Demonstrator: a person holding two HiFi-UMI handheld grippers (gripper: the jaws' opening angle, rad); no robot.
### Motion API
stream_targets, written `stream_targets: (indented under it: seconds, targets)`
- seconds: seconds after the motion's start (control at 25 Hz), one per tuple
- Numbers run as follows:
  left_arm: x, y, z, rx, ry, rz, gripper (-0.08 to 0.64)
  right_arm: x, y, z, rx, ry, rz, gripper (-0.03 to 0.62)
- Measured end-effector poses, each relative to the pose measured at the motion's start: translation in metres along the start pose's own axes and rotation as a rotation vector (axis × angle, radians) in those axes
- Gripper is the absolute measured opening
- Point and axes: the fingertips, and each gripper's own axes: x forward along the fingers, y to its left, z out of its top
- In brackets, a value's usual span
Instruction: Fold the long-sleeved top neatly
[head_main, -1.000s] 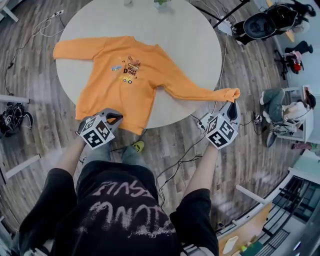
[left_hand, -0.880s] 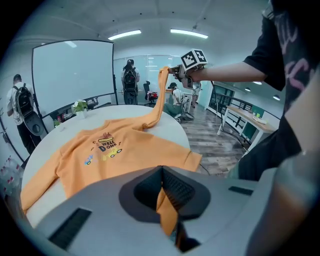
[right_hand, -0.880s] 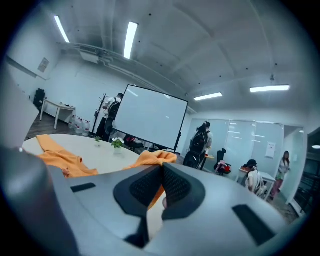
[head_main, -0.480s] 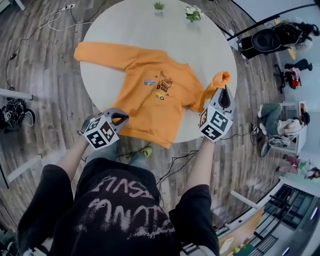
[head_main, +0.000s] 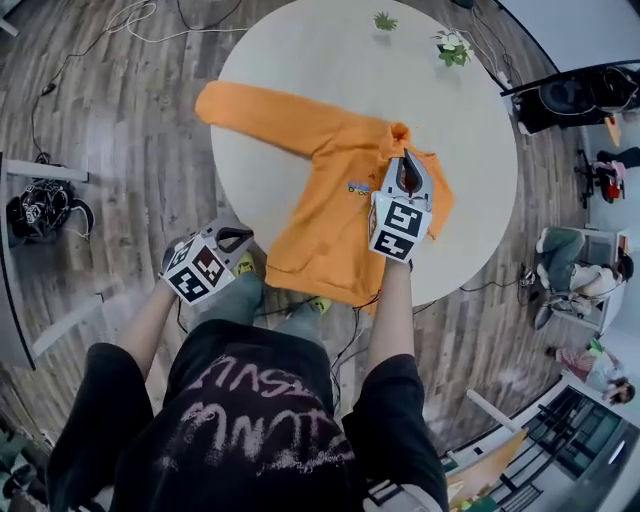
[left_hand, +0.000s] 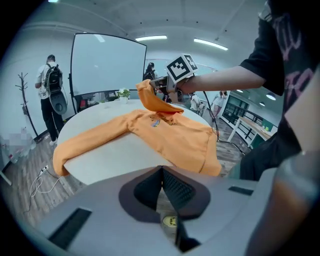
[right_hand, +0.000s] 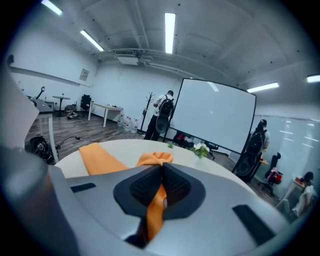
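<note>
The round counter (head_main: 330, 60) carried the long-sleeved top (head_main: 320, 240), orange and lying front up. Its body slanted toward the near edge, and the hem seemed to hang a little over that edge. None of the body was folded. The outstretched sleeve (head_main: 255, 110) lay flat across the counter toward the far left, with its cuff at the rim.

The other sleeve (head_main: 425, 195) was doubled back over the chest and raised off the cloth. It partly covered the chest print (head_main: 360, 187). Its cuff (head_main: 398, 133) was pinched in the right gripper (head_main: 404, 155), whose jaws were clamped on the orange fabric, with the cuff bunched just beyond them. The left gripper (head_main: 238, 236) hung off the near edge over the floor (head_main: 120, 200), just beside the hem. Its jaws were pressed together with nothing between them.

By my reading the fold had only begun. The first sleeve was on its way across but not laid down. That sleeve would have to be set flat, the outstretched one brought in, and the body then folded up from the hem.

As for containers, two small potted plants stood at the far edge, well apart from the top. One was a green sprig (head_main: 385, 20) and the other had pale flowers (head_main: 452, 48). The pots themselves were too small to make out.
</note>
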Motion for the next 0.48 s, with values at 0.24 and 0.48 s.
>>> stream_targets:
  seconds: [0.24, 0.48]
  targets:
    - [-0.013, 0.010, -0.035, -0.060, 0.030, -0.001, 0.012, 0.015, 0.060, -0.036, 0.045, 0.099, 0.086, 0.034]
    - [-0.001, 0.010, -0.026, -0.045, 0.022, -0.028, 0.012, 0.002, 0.057, -0.041, 0.082, 0.105, 0.099, 0.096]
